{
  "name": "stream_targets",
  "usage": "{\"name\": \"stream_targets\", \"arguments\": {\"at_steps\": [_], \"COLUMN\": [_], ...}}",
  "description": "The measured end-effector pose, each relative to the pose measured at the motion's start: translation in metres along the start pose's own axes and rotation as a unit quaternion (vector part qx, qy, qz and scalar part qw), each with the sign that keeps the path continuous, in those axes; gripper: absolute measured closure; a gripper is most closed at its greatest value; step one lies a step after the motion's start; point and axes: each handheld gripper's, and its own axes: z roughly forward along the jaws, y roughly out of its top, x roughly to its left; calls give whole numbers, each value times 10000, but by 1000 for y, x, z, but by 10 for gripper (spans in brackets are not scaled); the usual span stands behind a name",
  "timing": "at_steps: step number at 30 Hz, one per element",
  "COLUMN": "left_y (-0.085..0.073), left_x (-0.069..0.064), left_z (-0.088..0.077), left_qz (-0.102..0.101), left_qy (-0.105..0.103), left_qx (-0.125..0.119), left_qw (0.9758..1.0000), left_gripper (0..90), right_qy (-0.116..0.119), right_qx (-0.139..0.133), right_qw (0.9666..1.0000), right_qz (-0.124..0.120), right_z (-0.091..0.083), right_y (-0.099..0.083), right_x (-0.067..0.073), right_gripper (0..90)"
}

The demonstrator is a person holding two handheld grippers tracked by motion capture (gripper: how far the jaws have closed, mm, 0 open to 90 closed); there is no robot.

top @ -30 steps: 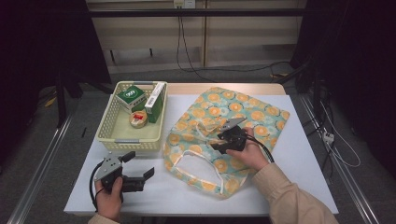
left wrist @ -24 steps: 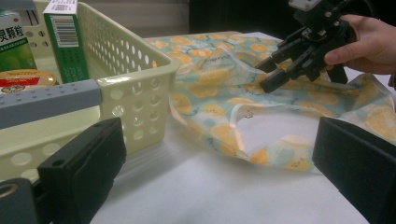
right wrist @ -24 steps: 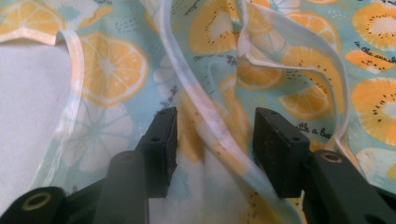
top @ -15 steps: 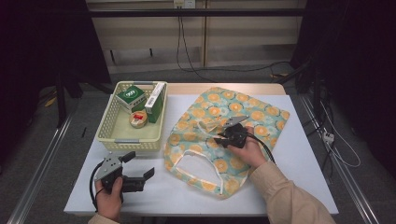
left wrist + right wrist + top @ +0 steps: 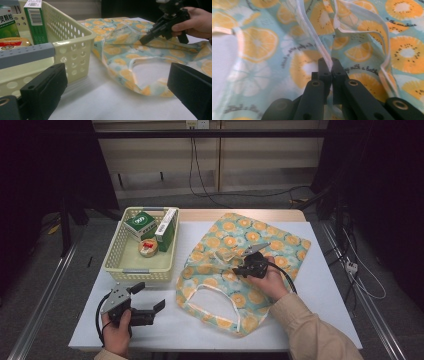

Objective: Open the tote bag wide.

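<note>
**Right claw pinches the bag's handle strap**

Where the fruit-print cloth bag (image 5: 235, 270) lies flat on the white table (image 5: 330, 305), spread across the middle and right of it, the right claw (image 5: 239, 268) has its tip down on the fabric near the bag's upper handle. Its jaws have just been closing, and in the right gripper view they stand pressed together on a pale handle strap (image 5: 319, 47), which runs up from between them across the orange-slice print. The right hand (image 5: 267, 282) grips the tool from behind, its beige sleeve (image 5: 310, 330) coming in from the bottom edge. The bag's lower handle loop (image 5: 210, 295) lies open toward the person, with bare table showing through it.

The left claw (image 5: 150, 296) hovers near the front left corner of the table, well apart from the bag, held by the left hand (image 5: 117, 332). Its jaws stand wide with nothing between them; in the left gripper view they frame the bag's near edge and the right claw (image 5: 147, 40) farther off.

A cream plastic basket (image 5: 120, 265) sits at the table's left, just beside the bag. In it are a green box (image 5: 141, 224), a taller green-and-white box (image 5: 166, 227) leaning by the right wall, and a small round tin (image 5: 147, 247).
</note>
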Motion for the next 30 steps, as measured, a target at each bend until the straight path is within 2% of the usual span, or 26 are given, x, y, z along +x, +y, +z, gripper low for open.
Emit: {"name": "stream_targets", "arguments": {"at_steps": [2,4,7,10,13,15,17,22,27,30], "left_y": [0,0,1,1,1,1,1,0,0,0], "left_x": [0,-1,-2,-2,-1,-1,0,0,0,0], "left_z": [0,0,0,0,0,0,0,0,0,1], "left_qz": [2,-1,25,37,24,20,15,6,8,-1], "left_qy": [6,7,7,0,-6,-2,-8,-7,-21,-23], "left_qx": [-1,-8,7,-6,-2,-10,-16,-4,3,4], "left_qw": [10000,10000,10000,10000,10000,10000,10000,10000,10000,10000], "left_gripper": [24,24,24,24,25,25,24,24,24,24], "right_qy": [117,338,507,416,231,152,1,-240,-128,-95], "right_qx": [17,-44,-152,-243,-298,-287,-179,-267,-141,-162], "right_qw": [9999,9994,9986,9988,9993,9994,9997,9988,9989,9993], "right_qz": [-41,-4,-52,-80,-19,120,147,335,420,319], "right_z": [-6,-12,-20,-26,-27,-25,-20,-7,4,7], "right_y": [-1,-1,1,7,12,13,13,10,4,0], "right_x": [9,17,24,20,6,-5,-14,-29,-30,-27], "right_gripper": [895,895,894,894,893,893,894,892,863,777]}}
